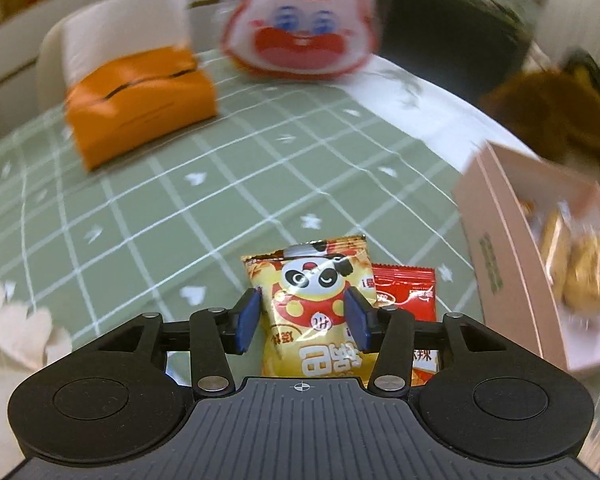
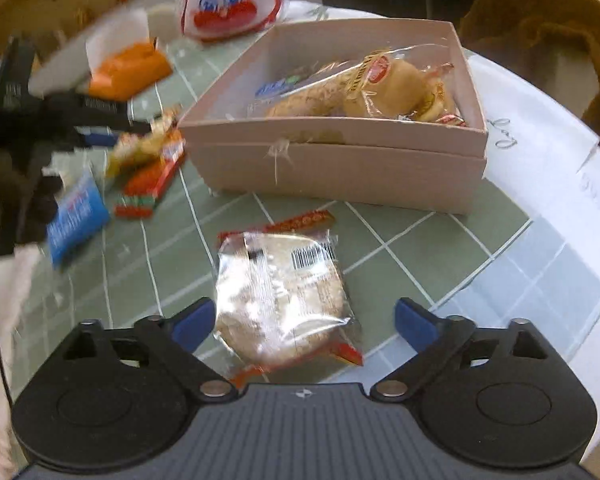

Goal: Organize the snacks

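The left gripper point(image 1: 304, 322) is standing open astride the panda snack packet point(image 1: 314, 300), pads not pressing. The right gripper point(image 2: 304, 324) is gaping around the clear-wrapped pastry point(image 2: 280, 300), at six o'clock from the pink box point(image 2: 340, 152). Slippery film is risking a slipped pinch.

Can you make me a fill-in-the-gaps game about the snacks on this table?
1. The yellow snack packet between the left gripper's jaws has a ____ drawn on it.
2. The pink box already holds wrapped ____.
3. The tissue pack on the green checked tablecloth is coloured ____.
4. The clear-wrapped pastry lies ____ the box, in front of the right gripper.

Missing words: panda; bread rolls; orange; outside
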